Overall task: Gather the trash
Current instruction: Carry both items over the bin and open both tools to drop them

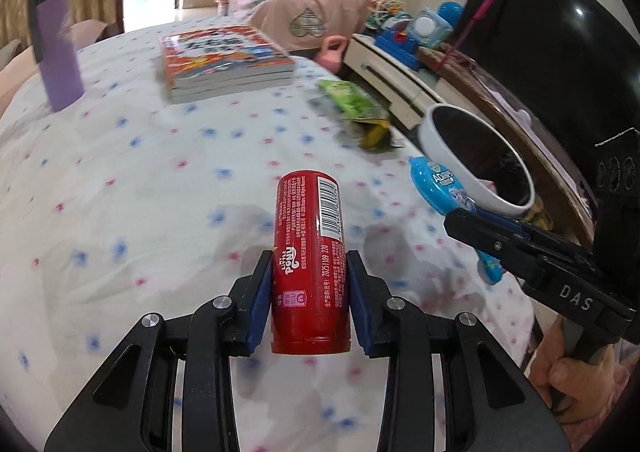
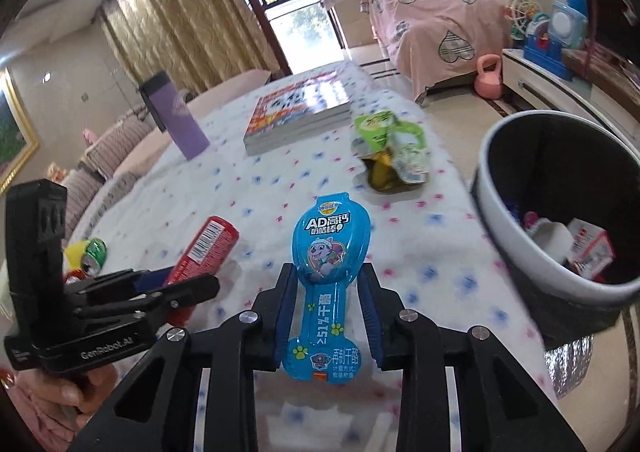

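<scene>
L claw (image 1: 308, 300) clamped on red tube (image 1: 310, 252) w/ barcode + pony print, blue pads (image 1: 259, 300) pressing both sides of its lower half, tube pointing away from cam, lifted off the surface (image 1: 140, 180) w/ dotted white cloth. R claw (image 2: 326, 312) closed on blue cheese-stick wrapper (image 2: 326, 276), pads on the narrow stem part, wide rounded end sticking out fwd; wrapper looks lifted above the cloth. Landmark = bin (image 2: 560, 212), white rim, dark inside, just off the surface edge, to the right in both views; some scraps already in it, incl a white/red carton (image 2: 590, 248). Blue wrapper sits just left of bin rim in L view (image 1: 436, 184), R claw body (image 1: 532, 252) reaching in from the right, person's fingers (image 1: 564, 376) on its handle. Red tube well left of bin, further from it than the blue wrapper. Crumpled green/yellow snack bag (image 2: 386, 148) on the cloth left of bin and further back, near surface edge. Book stack (image 2: 298, 116) further left of bin, beyond the bag. Purple bottle (image 2: 178, 116) far left of bin, upright. Green can (image 2: 93, 254) lying on its side at far-left edge, behind L claw body (image 2: 120, 304), as seen from R cam. Pink-covered bed (image 2: 436, 12) in bkgd
</scene>
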Tool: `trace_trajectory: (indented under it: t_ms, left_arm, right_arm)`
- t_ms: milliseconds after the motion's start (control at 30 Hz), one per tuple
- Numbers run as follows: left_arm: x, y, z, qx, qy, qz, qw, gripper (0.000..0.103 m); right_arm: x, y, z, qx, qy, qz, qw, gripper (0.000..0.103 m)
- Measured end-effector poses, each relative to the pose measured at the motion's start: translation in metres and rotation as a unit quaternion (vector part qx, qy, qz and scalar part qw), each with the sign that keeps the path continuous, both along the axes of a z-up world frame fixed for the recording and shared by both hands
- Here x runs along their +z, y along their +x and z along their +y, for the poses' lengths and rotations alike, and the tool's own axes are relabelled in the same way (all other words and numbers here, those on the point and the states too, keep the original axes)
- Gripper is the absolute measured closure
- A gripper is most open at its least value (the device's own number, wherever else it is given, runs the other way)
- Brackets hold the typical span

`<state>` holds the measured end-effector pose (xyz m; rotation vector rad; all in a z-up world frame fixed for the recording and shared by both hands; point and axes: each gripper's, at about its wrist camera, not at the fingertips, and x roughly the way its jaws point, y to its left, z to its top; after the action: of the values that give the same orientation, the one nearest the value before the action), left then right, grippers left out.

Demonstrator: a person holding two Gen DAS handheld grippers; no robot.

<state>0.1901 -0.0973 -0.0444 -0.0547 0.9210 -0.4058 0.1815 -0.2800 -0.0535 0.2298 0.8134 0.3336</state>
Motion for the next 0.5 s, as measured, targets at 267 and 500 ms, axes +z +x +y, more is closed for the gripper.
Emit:
trace_trajectory:
  t_ms: [267,500]
  left_arm:
    - [0.013,-0.011,-0.035,-0.034,0.001,-0.011,0.9994,0.07]
    - [0.021,-0.015,-0.056,-0.052,0.006,-0.016,0.9985,0.07]
  right_arm:
    - [0.013,-0.026,-0.032,-0.019,0.038,-0.013,0.999,0.075]
    - [0.015,-0.037,-0.05,-0.034,0.056,-0.021,0.998,0.075]
